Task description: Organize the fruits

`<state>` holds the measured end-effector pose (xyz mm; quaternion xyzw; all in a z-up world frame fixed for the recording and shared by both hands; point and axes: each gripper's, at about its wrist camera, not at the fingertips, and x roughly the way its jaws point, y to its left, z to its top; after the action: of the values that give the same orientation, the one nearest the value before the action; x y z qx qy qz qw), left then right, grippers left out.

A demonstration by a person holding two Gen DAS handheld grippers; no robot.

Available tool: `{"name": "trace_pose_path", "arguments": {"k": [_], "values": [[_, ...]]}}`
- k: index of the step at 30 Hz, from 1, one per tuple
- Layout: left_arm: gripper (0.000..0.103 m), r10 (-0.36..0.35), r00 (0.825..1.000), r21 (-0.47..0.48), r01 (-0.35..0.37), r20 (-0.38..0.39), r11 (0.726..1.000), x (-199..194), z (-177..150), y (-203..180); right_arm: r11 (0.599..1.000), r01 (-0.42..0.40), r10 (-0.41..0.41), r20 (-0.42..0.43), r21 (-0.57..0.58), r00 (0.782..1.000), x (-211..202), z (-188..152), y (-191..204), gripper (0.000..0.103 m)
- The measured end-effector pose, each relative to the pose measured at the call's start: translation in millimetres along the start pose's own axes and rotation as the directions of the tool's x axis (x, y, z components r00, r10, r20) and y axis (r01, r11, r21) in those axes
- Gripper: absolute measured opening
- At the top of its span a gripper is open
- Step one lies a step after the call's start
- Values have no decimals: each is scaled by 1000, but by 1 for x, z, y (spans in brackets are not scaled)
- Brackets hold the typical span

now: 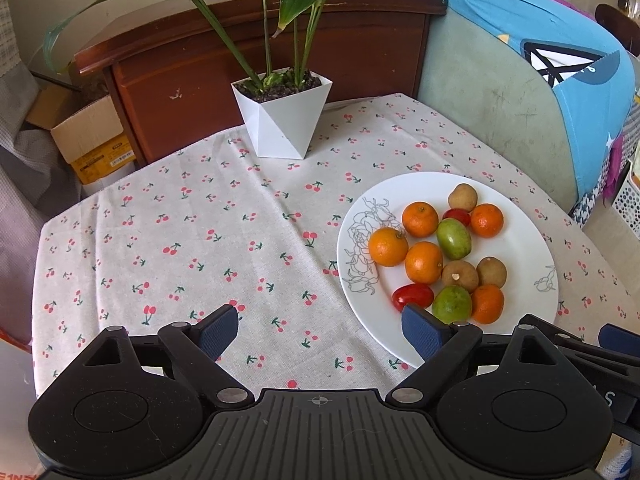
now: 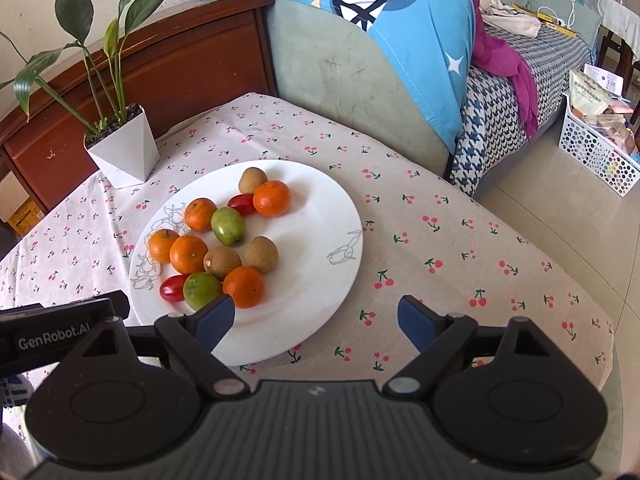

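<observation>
A white plate (image 2: 320, 216) sits on the desk (image 2: 440, 240), and all the fruit is piled on it: five oranges (image 2: 188, 254), three brown fruits (image 2: 261, 255), two green ones (image 2: 227, 220) and two small red ones (image 2: 242, 204). The left claw (image 1: 320, 330) hangs wide open beside the plate, holding nothing. The right claw (image 2: 314, 322) is spread wide over the plate's near edge, also holding nothing.

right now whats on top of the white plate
The white plate holds five oranges, three brown fruits, two green ones and two red tomatoes. The plate surface beneath them is hidden.
</observation>
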<state>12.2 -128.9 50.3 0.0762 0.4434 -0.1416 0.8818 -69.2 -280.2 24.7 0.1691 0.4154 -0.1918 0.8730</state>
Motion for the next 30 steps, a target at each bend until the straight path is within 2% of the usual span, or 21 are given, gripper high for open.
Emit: {"name": "trace_pose_path", "arguments": {"k": [30], "values": [[91,44,999,29,-43,-18,999,6,-2,-1,999,7,-8,-22,-31,1000,10,-5,3,90]]}}
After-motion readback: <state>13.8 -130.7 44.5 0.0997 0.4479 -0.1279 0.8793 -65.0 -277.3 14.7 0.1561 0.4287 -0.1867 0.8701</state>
